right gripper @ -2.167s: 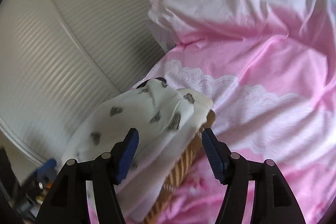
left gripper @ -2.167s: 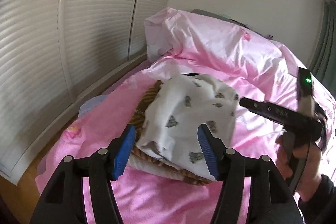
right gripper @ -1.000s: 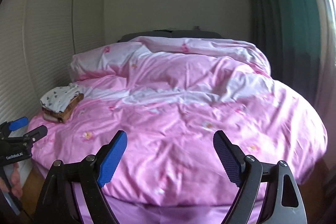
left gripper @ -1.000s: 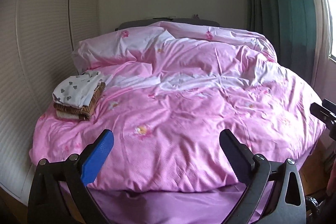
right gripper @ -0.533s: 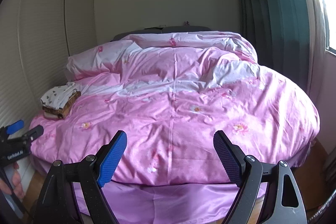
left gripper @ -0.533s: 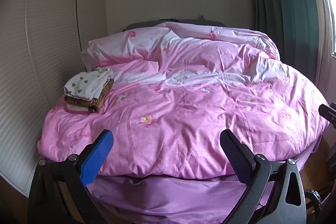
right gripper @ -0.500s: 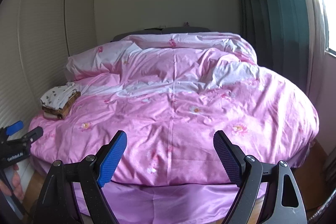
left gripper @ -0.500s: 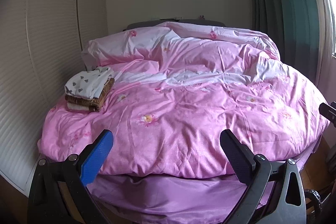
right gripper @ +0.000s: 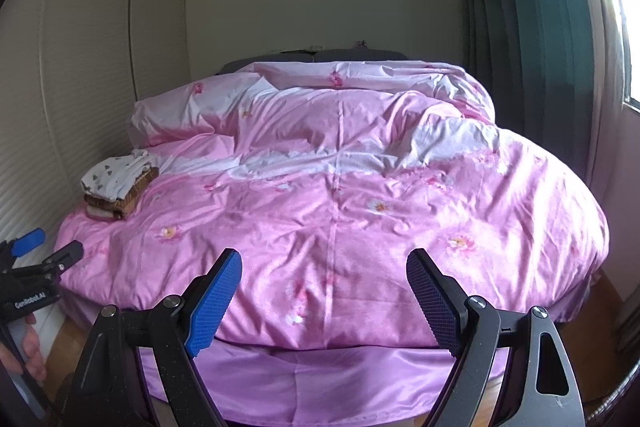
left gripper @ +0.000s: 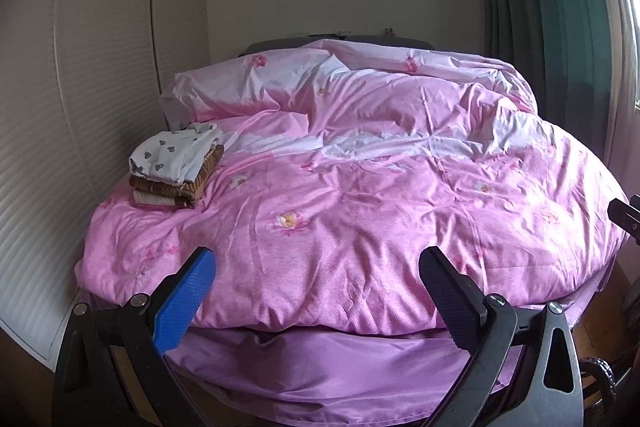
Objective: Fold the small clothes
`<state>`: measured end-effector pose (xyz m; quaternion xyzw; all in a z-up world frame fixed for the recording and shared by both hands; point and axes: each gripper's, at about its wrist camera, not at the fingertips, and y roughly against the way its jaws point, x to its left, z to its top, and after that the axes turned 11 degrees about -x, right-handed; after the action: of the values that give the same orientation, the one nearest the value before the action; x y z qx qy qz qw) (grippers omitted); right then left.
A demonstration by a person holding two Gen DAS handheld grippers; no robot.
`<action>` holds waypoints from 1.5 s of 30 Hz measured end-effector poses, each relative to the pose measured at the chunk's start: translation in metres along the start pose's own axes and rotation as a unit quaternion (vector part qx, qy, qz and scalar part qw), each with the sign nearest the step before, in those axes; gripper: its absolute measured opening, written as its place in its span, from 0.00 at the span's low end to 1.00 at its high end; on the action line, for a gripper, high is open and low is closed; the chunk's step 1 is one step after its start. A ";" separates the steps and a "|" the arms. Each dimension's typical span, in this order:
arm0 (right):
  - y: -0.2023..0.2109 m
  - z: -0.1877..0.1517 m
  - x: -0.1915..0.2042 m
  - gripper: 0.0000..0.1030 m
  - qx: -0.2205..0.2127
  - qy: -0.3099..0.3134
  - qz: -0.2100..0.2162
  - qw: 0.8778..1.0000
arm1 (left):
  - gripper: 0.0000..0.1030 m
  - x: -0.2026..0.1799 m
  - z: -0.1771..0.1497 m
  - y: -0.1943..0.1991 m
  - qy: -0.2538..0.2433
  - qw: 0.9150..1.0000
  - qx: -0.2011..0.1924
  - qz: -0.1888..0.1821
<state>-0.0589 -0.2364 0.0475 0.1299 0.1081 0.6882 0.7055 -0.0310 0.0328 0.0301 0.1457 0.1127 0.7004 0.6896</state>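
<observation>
Folded small clothes [left gripper: 176,163] sat in one stack at the left edge of the bed, on the pink duvet [left gripper: 360,211], near the pillow [left gripper: 248,87] and beside the slatted wardrobe doors [left gripper: 60,107]. Top layer: white garment with small dark heart prints [left gripper: 172,153]. Beneath it: brown patterned piece [left gripper: 168,189], with a pale layer showing at the bottom edge. Stack looked tidy, top garment slightly rumpled at its far end.

Left gripper [left gripper: 316,289] was held off the foot of the bed, jaws wide apart, nothing between them. Right gripper [right gripper: 324,293] likewise stood spread with nothing in it, facing the bed's foot. Both were well apart from the stack. Purple sheet [right gripper: 320,383] hung below the duvet edge. Green curtain [right gripper: 520,27] hung at right.
</observation>
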 end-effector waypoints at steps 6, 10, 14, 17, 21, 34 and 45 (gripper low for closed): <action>-0.002 0.000 -0.004 0.83 0.004 -0.003 0.000 1.000 | 1.00 0.000 0.000 0.001 -0.002 1.000 -0.001 0.002; -0.003 0.000 -0.006 0.83 0.005 -0.003 0.001 1.000 | 1.00 0.002 0.000 0.000 -0.005 1.000 0.000 0.004; -0.004 0.000 -0.007 0.83 0.005 -0.002 0.000 1.000 | 1.00 0.004 -0.001 -0.001 -0.007 1.000 0.000 0.003; -0.003 0.000 -0.007 0.83 0.004 -0.003 0.000 1.000 | 1.00 0.005 -0.001 -0.001 -0.008 1.000 -0.001 0.003; -0.003 0.000 -0.007 0.83 0.003 0.000 -0.001 1.000 | 1.00 0.005 -0.001 -0.003 -0.007 1.000 0.003 0.001; -0.007 0.001 -0.011 0.83 0.003 0.002 -0.005 1.000 | 1.00 0.008 -0.002 -0.006 -0.007 1.000 0.003 -0.001; -0.009 0.000 -0.014 0.83 0.004 0.000 -0.007 1.000 | 1.00 0.007 -0.002 -0.005 -0.008 1.000 0.003 -0.002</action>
<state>-0.0507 -0.2501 0.0439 0.1319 0.1120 0.6832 0.7095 -0.0270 0.0397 0.0271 0.1531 0.1099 0.6973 0.6915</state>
